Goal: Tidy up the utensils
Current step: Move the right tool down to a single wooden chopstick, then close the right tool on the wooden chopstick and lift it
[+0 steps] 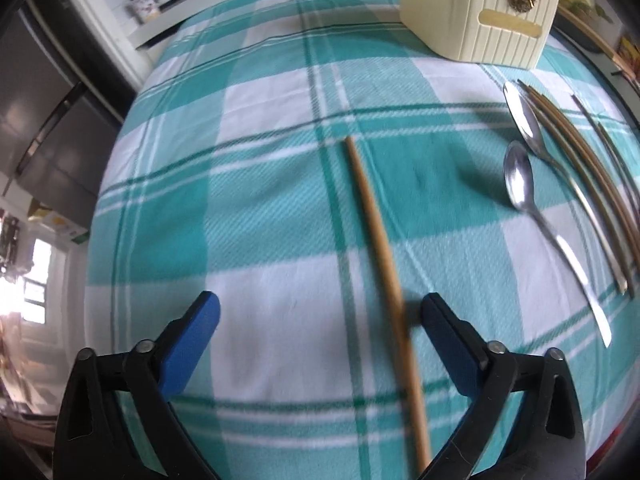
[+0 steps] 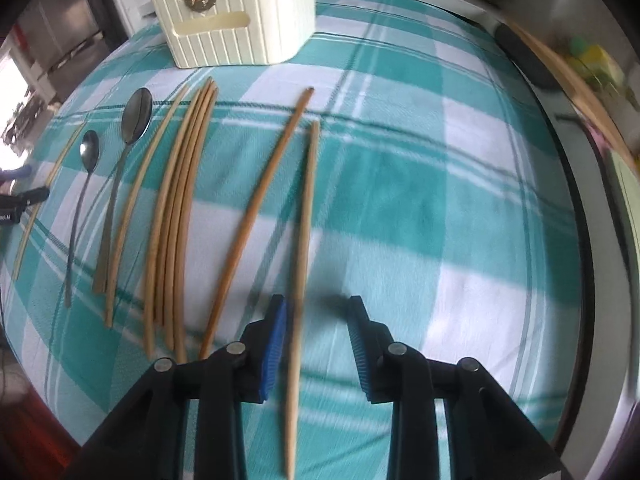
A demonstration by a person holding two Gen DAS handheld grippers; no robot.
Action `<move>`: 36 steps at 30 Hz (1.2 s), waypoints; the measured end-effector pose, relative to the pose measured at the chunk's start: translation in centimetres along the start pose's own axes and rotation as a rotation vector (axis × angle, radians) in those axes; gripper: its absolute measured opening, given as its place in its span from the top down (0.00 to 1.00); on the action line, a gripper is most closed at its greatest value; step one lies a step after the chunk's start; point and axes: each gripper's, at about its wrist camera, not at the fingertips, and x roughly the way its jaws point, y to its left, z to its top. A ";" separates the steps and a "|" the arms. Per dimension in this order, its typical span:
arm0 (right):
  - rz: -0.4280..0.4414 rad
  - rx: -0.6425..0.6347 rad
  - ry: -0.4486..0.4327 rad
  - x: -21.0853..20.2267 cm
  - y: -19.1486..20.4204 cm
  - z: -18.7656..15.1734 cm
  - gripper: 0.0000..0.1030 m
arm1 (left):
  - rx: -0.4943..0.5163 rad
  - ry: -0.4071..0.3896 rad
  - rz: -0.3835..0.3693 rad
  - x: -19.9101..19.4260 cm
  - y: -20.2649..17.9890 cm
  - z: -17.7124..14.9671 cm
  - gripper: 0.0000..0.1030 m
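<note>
Left tool point(image 1: 320, 312): held wide, 1 chopstick point(image 1: 376, 224) lying between its pads near the right one. Centre: 2 spoons point(image 2: 90, 152), chopstick bundle point(image 2: 180, 208). Far: cream holder point(image 2: 236, 12). Right tool point(image 2: 318, 320): spread, single chopstick point(image 2: 304, 216) between, on checked tabletop point(image 2: 440, 200).

Bright window point(image 1: 34, 280), dark fridge point(image 1: 44, 120)

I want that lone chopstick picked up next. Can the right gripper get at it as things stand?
Probably yes. The right gripper is open with the chopstick lying between its fingers, and nothing covers it.
</note>
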 end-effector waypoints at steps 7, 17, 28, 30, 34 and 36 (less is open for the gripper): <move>0.029 -0.015 0.003 2.0 -0.4 5.5 0.68 | -0.046 0.066 -0.120 1.3 0.8 3.5 0.40; 0.071 0.116 -0.111 1.1 -1.7 8.3 0.94 | -0.098 0.013 -0.149 0.7 1.6 5.7 0.95; 0.133 0.073 -0.417 -14.0 -0.4 5.0 0.94 | -0.130 -0.323 -0.264 -13.5 3.9 4.0 0.95; 0.128 0.058 -0.456 -16.1 0.0 4.4 0.94 | -0.136 -0.358 -0.281 -15.1 4.4 4.0 0.96; 0.118 0.045 -0.553 -19.4 0.8 5.0 0.94 | -0.147 -0.434 -0.303 -18.6 5.0 5.3 0.96; 0.107 0.039 -0.621 -21.4 1.2 6.4 0.94 | -0.143 -0.475 -0.307 -20.2 5.2 6.9 0.96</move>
